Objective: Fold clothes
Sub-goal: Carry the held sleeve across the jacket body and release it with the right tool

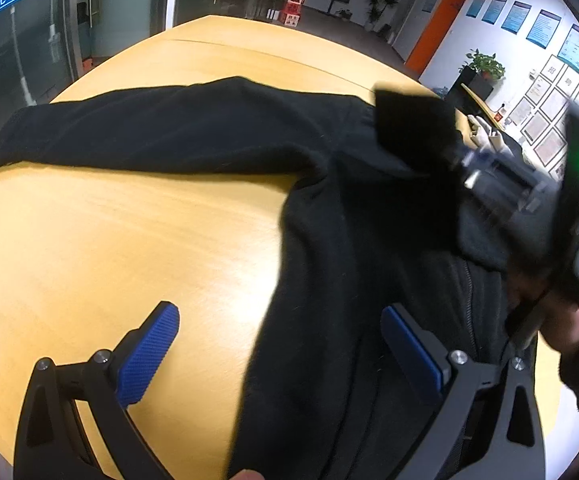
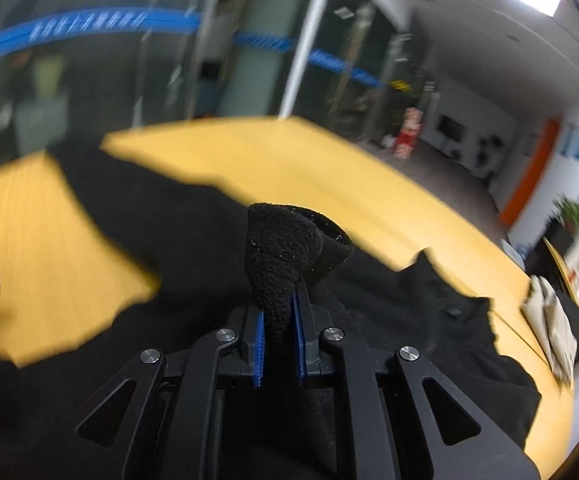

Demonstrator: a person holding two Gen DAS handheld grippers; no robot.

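Note:
A black fleece jacket (image 1: 329,208) lies on the yellow wooden table (image 1: 109,240), one sleeve (image 1: 149,128) stretched out to the left. My left gripper (image 1: 285,344) is open, blue pads apart, low over the jacket's left edge. My right gripper (image 2: 280,344) is shut on a fold of the black jacket cuff (image 2: 289,248) and holds it lifted above the jacket body (image 2: 409,312). The right gripper also shows in the left wrist view (image 1: 449,152), raised at the right with fabric (image 1: 409,120) in it. The right wrist view is blurred by motion.
The table's far edge (image 1: 249,24) curves in front of glass doors (image 1: 129,12). A potted plant (image 1: 485,66) and a wall of framed papers (image 1: 549,120) stand at the right. Pale cloth items (image 2: 553,320) lie at the table's right end.

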